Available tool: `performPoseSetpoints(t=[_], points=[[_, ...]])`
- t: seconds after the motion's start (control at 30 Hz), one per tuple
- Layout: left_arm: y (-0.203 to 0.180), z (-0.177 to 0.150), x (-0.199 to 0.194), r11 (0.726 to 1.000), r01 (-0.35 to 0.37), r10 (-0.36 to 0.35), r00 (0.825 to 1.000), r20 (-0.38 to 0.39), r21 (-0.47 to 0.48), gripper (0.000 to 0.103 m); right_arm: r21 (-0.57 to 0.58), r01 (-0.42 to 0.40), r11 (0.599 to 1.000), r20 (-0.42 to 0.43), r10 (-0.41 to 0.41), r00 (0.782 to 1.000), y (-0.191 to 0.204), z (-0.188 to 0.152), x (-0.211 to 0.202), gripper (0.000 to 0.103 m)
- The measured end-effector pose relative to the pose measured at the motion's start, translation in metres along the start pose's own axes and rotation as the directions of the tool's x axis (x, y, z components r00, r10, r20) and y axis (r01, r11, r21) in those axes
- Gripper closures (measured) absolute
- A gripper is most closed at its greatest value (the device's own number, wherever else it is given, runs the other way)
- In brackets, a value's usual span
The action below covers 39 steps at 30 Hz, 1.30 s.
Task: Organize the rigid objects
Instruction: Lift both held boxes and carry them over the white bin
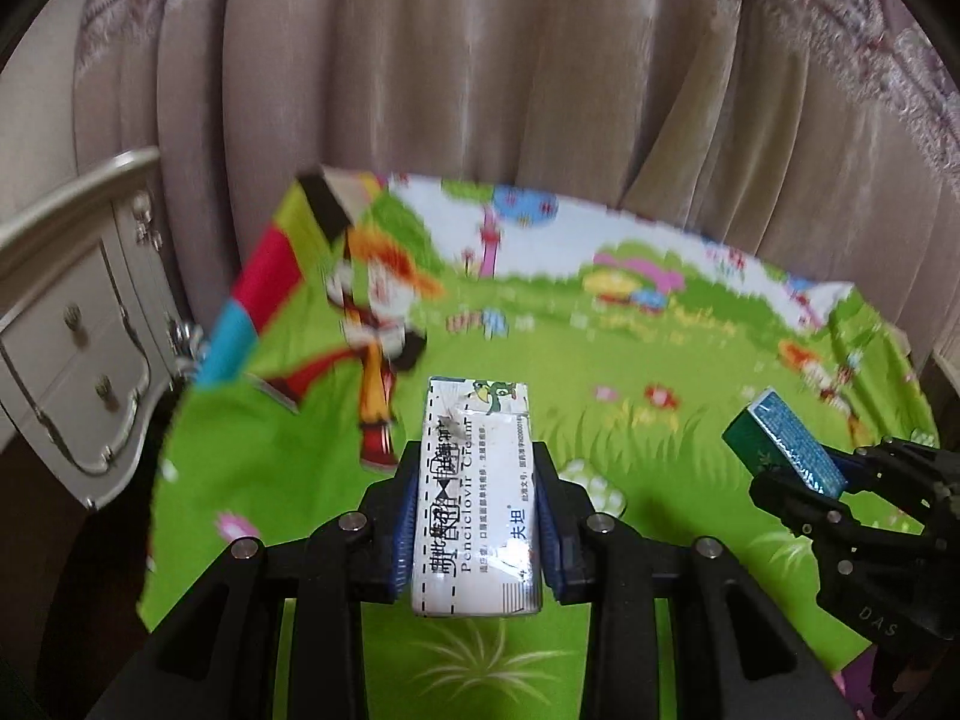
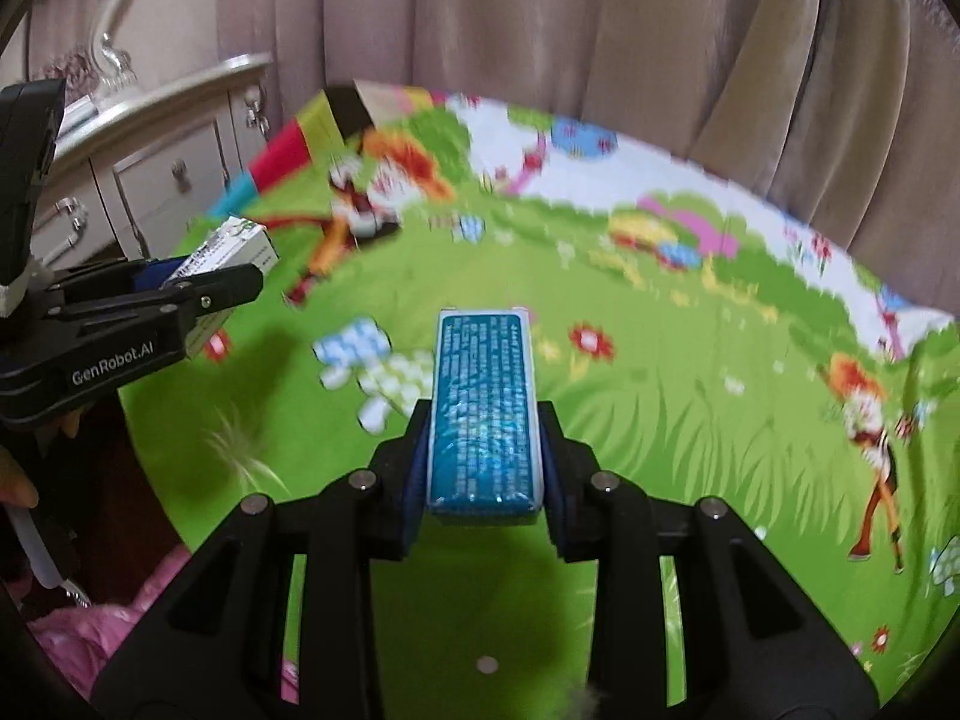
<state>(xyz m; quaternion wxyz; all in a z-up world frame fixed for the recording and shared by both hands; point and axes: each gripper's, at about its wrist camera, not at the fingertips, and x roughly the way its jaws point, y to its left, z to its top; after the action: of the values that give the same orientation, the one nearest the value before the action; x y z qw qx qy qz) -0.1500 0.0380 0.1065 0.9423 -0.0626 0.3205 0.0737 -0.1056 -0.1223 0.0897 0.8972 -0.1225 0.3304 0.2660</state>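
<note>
My left gripper [image 1: 477, 462] is shut on a white medicine carton [image 1: 474, 498] printed with black characters and "Penciclovir Cream", held lengthwise above the colourful cartoon mat [image 1: 660, 372]. My right gripper [image 2: 486, 414] is shut on a shiny blue-green box [image 2: 485, 414], also held lengthwise above the mat [image 2: 660, 396]. In the left wrist view the right gripper [image 1: 798, 468] shows at the right with the blue-green box [image 1: 786, 444] sticking out of it. In the right wrist view the left gripper [image 2: 216, 282] appears at the left, clamping the white carton [image 2: 231, 249].
A cream drawer cabinet [image 1: 72, 324] stands left of the mat, seen too as the cabinet [image 2: 162, 150] in the right wrist view. Beige curtains [image 1: 480, 72] hang behind the mat. Pink fabric [image 2: 120, 618] lies at the lower left. A person's fingers [image 2: 18, 480] show at the left edge.
</note>
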Motion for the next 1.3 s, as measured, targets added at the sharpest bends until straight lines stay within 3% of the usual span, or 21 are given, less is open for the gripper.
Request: performPoseSetpoints(t=[0.3, 0.6, 0.8, 1.07, 1.17, 1.3], points=[[-0.03, 0.035, -0.055, 0.997, 0.057, -0.063, 0.987, 0.148, 0.049, 0.069, 0.007, 0.037, 0.999, 0.195, -0.038, 0.98, -0.005, 0.034, -0.072, 0.067], [-0.085, 0.033, -0.073, 0.977, 0.137, -0.161, 0.976, 0.147, 0.161, 0.069, 0.043, 0.123, 0.991, 0.251, -0.13, 0.959, -0.036, 0.01, -0.128, 0.067], [-0.137, 0.02, -0.08, 0.944, 0.211, -0.244, 0.964, 0.106, 0.252, 0.069, 0.115, 0.181, 0.977, 0.242, -0.204, 0.949, -0.069, -0.022, -0.161, 0.067], [-0.191, 0.005, -0.094, 0.902, 0.258, -0.308, 0.946, 0.097, 0.347, 0.069, 0.2, 0.266, 0.943, 0.253, -0.312, 0.916, -0.101, -0.056, -0.203, 0.067], [-0.212, 0.002, -0.101, 0.879, 0.286, -0.344, 0.934, 0.092, 0.381, 0.069, 0.223, 0.295, 0.929, 0.252, -0.347, 0.903, -0.111, -0.07, -0.22, 0.067], [-0.252, -0.011, -0.106, 0.83, 0.359, -0.415, 0.909, 0.042, 0.427, 0.069, 0.246, 0.343, 0.906, 0.223, -0.398, 0.89, -0.123, -0.094, -0.24, 0.067]])
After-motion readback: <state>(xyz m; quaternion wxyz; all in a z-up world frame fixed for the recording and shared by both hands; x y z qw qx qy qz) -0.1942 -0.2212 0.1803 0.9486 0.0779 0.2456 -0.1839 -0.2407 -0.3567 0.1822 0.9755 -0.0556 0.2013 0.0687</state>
